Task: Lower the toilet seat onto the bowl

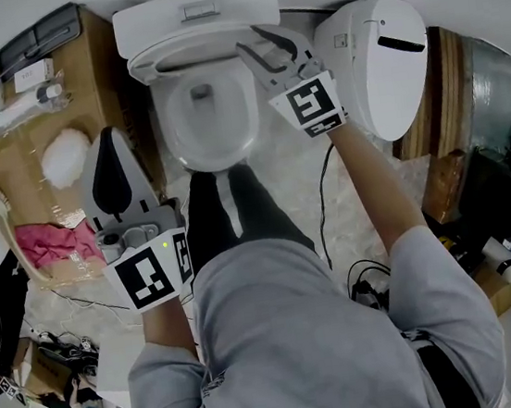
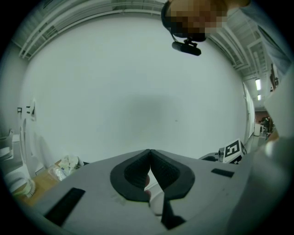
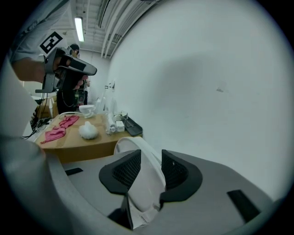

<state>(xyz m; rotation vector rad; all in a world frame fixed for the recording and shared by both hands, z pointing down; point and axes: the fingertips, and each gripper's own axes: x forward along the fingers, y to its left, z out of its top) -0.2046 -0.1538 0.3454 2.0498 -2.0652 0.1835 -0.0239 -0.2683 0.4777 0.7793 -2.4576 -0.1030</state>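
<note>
So here the white plastic toilet seat (image 1: 155, 95) is lying low over the white ceramic bowl (image 1: 212, 125). From the head view I honestly can't tell if it's fully resting on the rim or a hair above it.

The right gripper (image 1: 248, 41) is at the seat's right side, up near the tank end. In the right gripper view the seat's edge runs straight up between the two black pads. The jaws are spread, one on each side of the seat. It fills most of the gap, but it doesn't look squeezed, more like it's just sitting in there loose.

The left gripper (image 1: 109, 143) is well off to the left of the bowl, over the floor, not touching anything. Its jaws are pressed together at the tips with nothing in them, and its own view is basically just blank wall.

Other stuff around:
- The white tank (image 1: 196, 15) sits behind the bowl.
- A separate white oval toilet lid (image 1: 385, 51) is just to the right of the bowl.
- On the left, a brown cardboard-coloured worktop (image 1: 19, 178) has a crumpled pink cloth (image 1: 51, 246) and a white fluffy ball (image 1: 65, 158) on it.
</note>
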